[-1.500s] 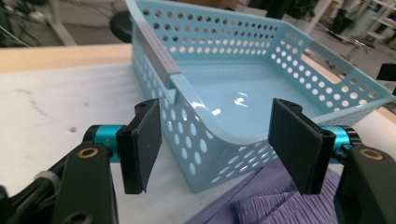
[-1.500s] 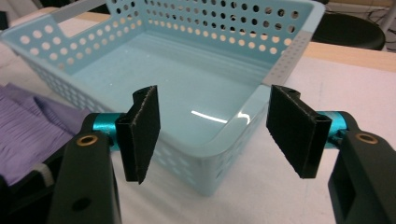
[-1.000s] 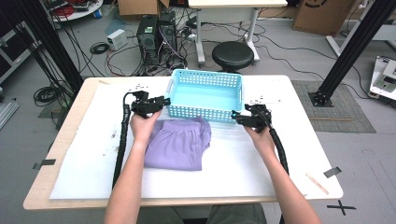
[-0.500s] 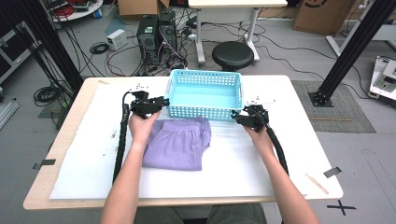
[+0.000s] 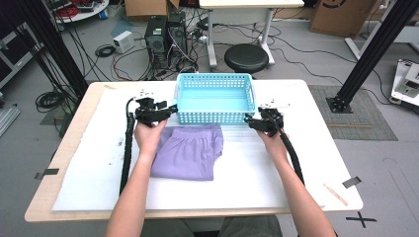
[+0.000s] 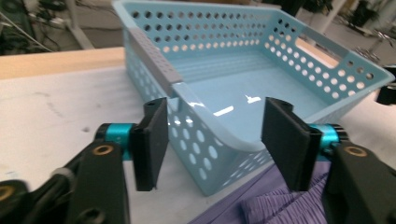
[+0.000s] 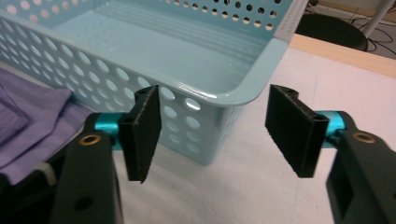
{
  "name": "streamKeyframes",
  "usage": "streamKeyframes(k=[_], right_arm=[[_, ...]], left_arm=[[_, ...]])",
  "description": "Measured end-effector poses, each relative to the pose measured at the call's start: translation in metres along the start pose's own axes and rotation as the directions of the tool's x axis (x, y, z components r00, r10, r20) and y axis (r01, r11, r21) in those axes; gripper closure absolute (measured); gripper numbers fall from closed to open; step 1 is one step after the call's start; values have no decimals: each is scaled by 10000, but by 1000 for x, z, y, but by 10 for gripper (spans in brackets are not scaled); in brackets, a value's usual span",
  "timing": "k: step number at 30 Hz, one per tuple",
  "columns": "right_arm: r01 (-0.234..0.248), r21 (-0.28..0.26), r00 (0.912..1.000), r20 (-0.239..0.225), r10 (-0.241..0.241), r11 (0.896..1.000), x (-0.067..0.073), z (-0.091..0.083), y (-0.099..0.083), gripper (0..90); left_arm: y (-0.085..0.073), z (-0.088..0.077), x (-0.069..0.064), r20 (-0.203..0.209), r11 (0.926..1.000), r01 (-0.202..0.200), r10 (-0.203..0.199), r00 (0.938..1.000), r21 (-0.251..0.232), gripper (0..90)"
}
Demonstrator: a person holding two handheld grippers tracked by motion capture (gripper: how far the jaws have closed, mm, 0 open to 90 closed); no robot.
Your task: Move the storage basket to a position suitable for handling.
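both grippers' fingers have just been opened, nothing clamped. a near corner of the blue basket is framed between left gripper fingers, likewise right gripper; purple cloth lies just beside them on the tabletop.

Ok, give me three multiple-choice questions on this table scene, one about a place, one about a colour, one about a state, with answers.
1. Where does the folded purple cloth lie?
A. inside the basket
B. on the table in front of the basket
C. on the floor

2. What colour is the perforated plastic basket?
A. light blue
B. red
C. yellow

3. How do the left hand-held gripper jaws stand?
A. clamped on the cloth
B. open at a basket corner
C. shut on nothing

Answers: B, the cloth rests against the basket's near wall; A, the walls are light blue; B, the pads stand apart.
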State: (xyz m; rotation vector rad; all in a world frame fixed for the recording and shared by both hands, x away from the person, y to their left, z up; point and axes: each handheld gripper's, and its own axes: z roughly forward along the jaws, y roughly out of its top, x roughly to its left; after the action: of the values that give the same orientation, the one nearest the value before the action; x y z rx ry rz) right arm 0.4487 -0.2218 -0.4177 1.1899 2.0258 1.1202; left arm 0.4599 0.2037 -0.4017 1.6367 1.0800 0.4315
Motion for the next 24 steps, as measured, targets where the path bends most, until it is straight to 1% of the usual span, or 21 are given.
streamKeyframes(k=[1,3,4,5,6,8,10,12,13,15,16,19,20,21,22,24], right_arm=[[-65,-78,10000,-27,64,9999,0,-4,1,343],[-145,-266,9998,-109,142,9995,3,-12,1,318],[-87,-395,9998,-206,79,9992,5,-16,1,317],[-7,-559,9993,-363,-14,9984,9,-21,0,313],[43,-576,9990,-451,-69,9983,12,-23,0,307],[234,-515,9977,-628,-266,9984,21,-28,-1,297],[374,-730,9956,-830,-435,9966,32,-34,-5,296],[531,-699,9931,-1012,-600,9961,43,-39,-9,290],[554,-580,9917,-1124,-617,9968,49,-41,-11,286],[536,-610,9897,-1292,-611,9967,59,-46,-15,282],[476,-623,9874,-1478,-564,9969,64,-49,-18,275],[319,-511,9827,-1808,-406,9982,77,-54,-24,267],[234,-417,9798,-1974,-312,9989,82,-56,-27,260],[189,-327,9781,-2066,-253,9993,87,-57,-29,251],[124,-132,9752,-2207,-150,9998,94,-57,-32,244],[175,7,9733,-2289,-169,9998,105,-57,-39,223]], left_arm=[[-1,-5,0,-68,9999,-65,64,10000,-134,398],[-1,-16,0,-116,9997,-197,196,9997,-112,364],[-3,-24,-1,-149,9991,-362,359,9992,-213,356],[-5,-28,-3,-194,9987,-432,427,9989,-275,356],[-7,-35,-4,-244,9979,-587,580,9980,-287,356],[-14,-50,-6,-331,9966,-778,769,9965,-274,356],[-20,-60,-8,-332,9957,-889,880,9956,-251,356],[-28,-74,-12,-333,9939,-1101,1097,9934,-87,353],[-31,-77,-13,-318,9936,-1130,1129,9931,-18,349],[-42,-89,-17,-221,9936,-1109,1114,9935,202,348],[-48,-94,-19,-221,9936,-1094,1100,9937,274,347],[-64,-106,-24,-124,9946,-933,939,9955,452,347],[-69,-110,-25,-76,9949,-871,876,9961,514,347],[-75,-114,-27,-31,9959,-706,709,9975,572,347],[-78,-116,-27,-5,9958,-662,663,9978,626,347],[-85,-122,-30,-55,9947,-556,562,9984,862,347]])
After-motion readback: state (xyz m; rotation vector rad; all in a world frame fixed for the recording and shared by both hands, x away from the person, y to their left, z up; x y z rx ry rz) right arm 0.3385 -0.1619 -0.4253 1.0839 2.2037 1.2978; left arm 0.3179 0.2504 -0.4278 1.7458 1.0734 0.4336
